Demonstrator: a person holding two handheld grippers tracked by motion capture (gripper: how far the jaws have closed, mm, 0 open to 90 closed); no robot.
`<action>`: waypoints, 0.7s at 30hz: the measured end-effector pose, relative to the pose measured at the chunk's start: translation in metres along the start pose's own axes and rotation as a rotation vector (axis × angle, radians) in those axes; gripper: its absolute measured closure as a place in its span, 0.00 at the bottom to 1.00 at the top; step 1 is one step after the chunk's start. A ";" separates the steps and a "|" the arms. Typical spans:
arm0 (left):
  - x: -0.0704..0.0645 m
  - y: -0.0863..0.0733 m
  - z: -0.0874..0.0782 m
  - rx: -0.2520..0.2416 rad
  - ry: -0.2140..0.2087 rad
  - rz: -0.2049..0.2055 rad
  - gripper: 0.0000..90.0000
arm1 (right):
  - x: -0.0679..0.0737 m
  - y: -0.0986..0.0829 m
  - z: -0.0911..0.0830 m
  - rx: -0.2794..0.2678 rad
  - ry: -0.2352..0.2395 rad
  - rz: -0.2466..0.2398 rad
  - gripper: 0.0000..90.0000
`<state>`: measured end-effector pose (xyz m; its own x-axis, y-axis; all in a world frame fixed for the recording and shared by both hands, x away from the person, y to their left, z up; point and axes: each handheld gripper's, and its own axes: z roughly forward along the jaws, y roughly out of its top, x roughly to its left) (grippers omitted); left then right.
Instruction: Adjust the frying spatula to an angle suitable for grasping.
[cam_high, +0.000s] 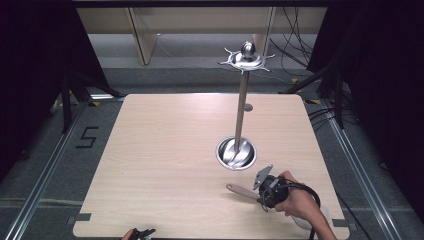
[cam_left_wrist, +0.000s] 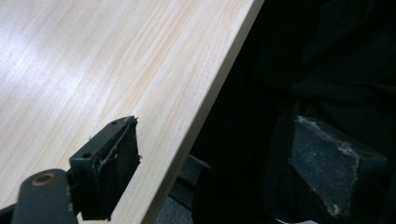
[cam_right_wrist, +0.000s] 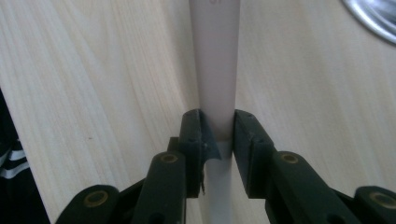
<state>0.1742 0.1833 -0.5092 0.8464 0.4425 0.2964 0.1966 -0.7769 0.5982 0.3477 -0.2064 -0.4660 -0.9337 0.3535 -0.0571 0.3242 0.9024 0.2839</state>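
Gripping a pale handle (cam_right_wrist: 215, 70) between closed jaws of the right tool (cam_right_wrist: 218, 135), low over the surface (cam_high: 165, 150), metal stand (cam_high: 236, 152) just ahead; left tool (cam_left_wrist: 219, 163) gaping wide at the surface's edge.

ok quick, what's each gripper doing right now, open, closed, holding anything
Left gripper: open, jaws wide apart at the table edge, holding nothing.
Right gripper: closed on the white handle of a utensil lying on the table.

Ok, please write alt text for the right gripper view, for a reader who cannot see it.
The right tongs are shut on a pale handle that runs up the middle, above a light wooden table. The rim of a shiny metal base shows at the top right corner.
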 end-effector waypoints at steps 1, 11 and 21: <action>0.000 0.000 0.000 -0.002 0.001 0.002 0.17 | -0.001 -0.002 -0.002 -0.017 0.004 0.007 0.83; 0.000 0.000 0.001 0.001 0.005 -0.001 0.17 | -0.008 -0.019 -0.024 -0.146 -0.039 0.129 0.83; 0.001 0.000 0.000 0.002 0.012 0.001 0.17 | -0.010 -0.027 -0.039 -0.235 -0.080 0.180 0.83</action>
<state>0.1745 0.1837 -0.5091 0.8408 0.4465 0.3060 0.1963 -0.7783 0.5965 0.3420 -0.2436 -0.4361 -0.8462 0.5296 -0.0587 0.4309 0.7449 0.5094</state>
